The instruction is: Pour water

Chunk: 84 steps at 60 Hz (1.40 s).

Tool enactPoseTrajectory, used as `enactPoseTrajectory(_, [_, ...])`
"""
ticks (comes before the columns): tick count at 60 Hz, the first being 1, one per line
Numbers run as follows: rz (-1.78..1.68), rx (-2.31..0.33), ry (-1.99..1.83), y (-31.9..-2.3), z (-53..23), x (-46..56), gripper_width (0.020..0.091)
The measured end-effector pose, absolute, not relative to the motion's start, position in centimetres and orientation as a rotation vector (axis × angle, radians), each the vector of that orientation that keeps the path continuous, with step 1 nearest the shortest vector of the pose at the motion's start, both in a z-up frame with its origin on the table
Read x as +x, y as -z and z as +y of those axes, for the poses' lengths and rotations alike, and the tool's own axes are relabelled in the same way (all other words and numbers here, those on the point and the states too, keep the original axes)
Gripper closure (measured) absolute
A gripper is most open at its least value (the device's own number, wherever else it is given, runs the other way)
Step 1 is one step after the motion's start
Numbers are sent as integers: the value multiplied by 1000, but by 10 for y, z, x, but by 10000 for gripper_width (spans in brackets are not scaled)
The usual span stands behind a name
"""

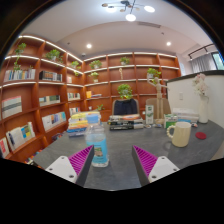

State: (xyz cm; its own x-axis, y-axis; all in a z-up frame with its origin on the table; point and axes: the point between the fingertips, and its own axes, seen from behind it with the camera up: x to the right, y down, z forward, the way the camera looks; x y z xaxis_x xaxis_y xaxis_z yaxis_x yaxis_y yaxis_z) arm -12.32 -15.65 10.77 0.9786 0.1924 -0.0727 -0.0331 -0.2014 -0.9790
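Two fingers of the gripper point(110, 165) stand spread wide apart, their magenta pads point(80, 160) facing inward with nothing held between them. One clear plastic water bottle point(99, 146) with a blue label stands upright on the grey table point(125, 150), just ahead of the left finger and slightly inward of it, untouched by either pad. One cream mug point(180, 133) sits on the same table ahead of the right finger and out to its right, well apart from the bottle. Beyond the fingers, at the table's far side, lie boxes and small items too indistinct to identify. Wooden bookshelves point(40, 90) line the walls behind.
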Motion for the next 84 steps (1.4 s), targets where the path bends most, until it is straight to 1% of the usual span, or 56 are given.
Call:
enactPoseTrajectory(1, [-120,-1759,-218,-96,-160,-143,338])
enactPoseTrajectory(2, [-121,-1757,-226,-91,-164,-161,334])
enactPoseTrajectory(10, [-175,-1775,-236,-74,-150,-208,336])
enactPoseTrajectory(20, [-178,-1772,-224,-70,-113,-221,339])
enactPoseTrajectory(28, [-168,-1754,-267,-74,-90,-235,352])
enactPoseTrajectory(31, [-160,-1754,-264,-73,-84,-236,397])
enactPoseTrajectory(33, [-153,-1754,-245,-73,-81,-234,460])
enactPoseTrajectory(34, [-148,-1757,-229,-72,-79,-232,473])
enactPoseTrajectory(35, [-143,-1755,-211,-72,-77,-229,551])
enactPoseTrajectory(36, [-139,-1751,-191,-73,-76,-226,605])
enactPoseTrajectory(37, [-142,-1749,-175,-73,-75,-224,644])
enactPoseTrajectory(39, [-160,-1746,-166,-72,-74,-226,648])
enactPoseTrajectory(41, [-161,-1744,-172,-73,-74,-227,673])
enactPoseTrajectory(44, [-151,-1746,-179,-72,-72,-226,716])
enactPoseTrajectory(45, [-149,-1747,-179,-72,-72,-225,745])
enactPoseTrajectory(48, [-154,-1753,-175,-70,-73,-226,777])
enactPoseTrajectory(50, [-160,-1759,-173,-70,-74,-226,812])
enactPoseTrajectory(59, [-170,-1783,-172,-69,-72,-226,813])
enactPoseTrajectory(66, [-97,-1815,-217,-72,-69,-210,814])
enactPoseTrajectory(69, [-27,-1819,-268,-76,-65,-201,814])
enactPoseTrajectory(71, [30,-1814,-320,-84,-65,-196,814])
enactPoseTrajectory(79, [309,-1779,-515,-96,-48,-148,815])
enactPoseTrajectory(80, [348,-1778,-536,-103,-49,-144,815])
enactPoseTrajectory(81, [380,-1764,-564,-101,-45,-138,815])
enactPoseTrajectory(84, [496,-1729,-657,-108,-37,-122,814])
